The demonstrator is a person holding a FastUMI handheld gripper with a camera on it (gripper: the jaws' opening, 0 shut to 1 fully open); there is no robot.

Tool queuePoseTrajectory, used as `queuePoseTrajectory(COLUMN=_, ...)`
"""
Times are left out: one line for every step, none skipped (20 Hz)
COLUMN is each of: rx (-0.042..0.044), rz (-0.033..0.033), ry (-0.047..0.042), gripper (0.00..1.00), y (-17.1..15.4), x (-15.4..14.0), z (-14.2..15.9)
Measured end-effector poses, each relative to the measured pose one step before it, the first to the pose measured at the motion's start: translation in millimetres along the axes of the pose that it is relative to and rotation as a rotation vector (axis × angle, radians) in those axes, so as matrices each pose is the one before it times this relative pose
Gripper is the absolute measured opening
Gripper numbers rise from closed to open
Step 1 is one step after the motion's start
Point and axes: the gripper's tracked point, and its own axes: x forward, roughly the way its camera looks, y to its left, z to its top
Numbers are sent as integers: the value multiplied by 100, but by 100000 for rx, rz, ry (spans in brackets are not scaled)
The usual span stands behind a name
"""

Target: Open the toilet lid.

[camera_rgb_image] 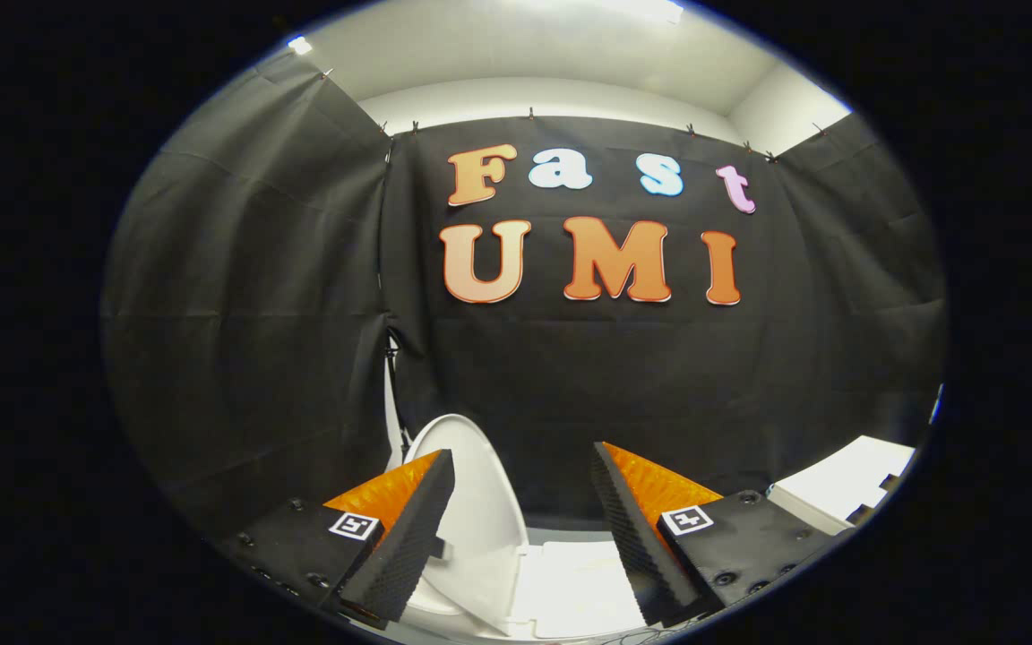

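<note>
Between the spread fingers, toward eleven o'clock, the toilet lid stands raised and tilted, apparently already open. Released, the hand-held gripper grips nothing; its near finger could brush the lid's edge and tip it shut.

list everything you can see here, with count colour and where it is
toilet lid: one, white, raised upright, just ahead of the fingers and nearer the left one
toilet body: one, white, low between the fingers, below the lid
booth wall: black cloth, hung behind and to both sides of the toilet
white object: one, beyond the right finger, too cropped to identify
room wall and ceiling: white, above the cloth
gripper: one, fingers spread apart and open, holding nothing
</note>
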Motion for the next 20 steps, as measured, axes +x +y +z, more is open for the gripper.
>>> queuePoseTrajectory(rx=-625, rz=-1504, ry=-792, gripper=99, y=-1214, x=-249, z=475)
queuePoseTrajectory(rx=-457, rz=-1321, ry=-1015, gripper=99, y=-1110, x=-197, z=518)
queuePoseTrajectory(rx=-137, rz=-1610, ry=-980, gripper=99, y=-1097, x=-184, z=411)
queuePoseTrajectory(rx=325, rz=-1541, ry=-580, gripper=99, y=-1077, x=-148, z=375)
queuePoseTrajectory(rx=695, rz=-1262, ry=-205, gripper=99, y=-933, x=4, z=286)
queuePoseTrajectory(rx=911, rz=-1069, ry=-30, gripper=99, y=-825, x=-72, z=175)
queuePoseTrajectory(rx=1032, rz=-1111, ry=-166, gripper=99, y=-749, x=0, z=305)
queuePoseTrajectory(rx=657, rz=-1021, ry=-129, gripper=99, y=-700, x=38, z=284)
queuePoseTrajectory(rx=343, rz=-977, ry=-146, gripper=99, y=-671, x=-36, z=187)
queuePoseTrajectory(rx=-63, rz=-914, ry=-256, gripper=99, y=-616, x=-37, z=136)
queuePoseTrajectory(rx=-146, rz=-992, ry=-242, gripper=99, y=-564, x=-59, z=64)
queuePoseTrajectory(rx=-22, rz=-805, ry=-121, gripper=98, y=-411, x=11, z=68)
queuePoseTrajectory(rx=135, rz=-433, ry=51, gripper=98, y=-221, x=-19, z=-68)
queuePoseTrajectory(rx=283, rz=-155, ry=299, gripper=98, y=-64, x=-50, z=-161)
queuePoseTrajectory(rx=364, rz=70, ry=313, gripper=99, y=-54, x=9, z=-161)
queuePoseTrajectory(rx=268, rz=93, ry=358, gripper=99, y=61, x=61, z=-127)
queuePoseTrajectory(rx=139, rz=11, ry=241, gripper=99, y=-41, x=27, z=-92)
queuePoseTrajectory(rx=76, rz=-17, ry=281, gripper=99, y=43, x=89, z=-144)
queuePoseTrajectory(rx=114, rz=81, ry=258, gripper=99, y=139, x=-18, z=-131)
queuePoseTrajectory(rx=121, rz=173, ry=73, gripper=99, y=94, x=-46, z=-55)
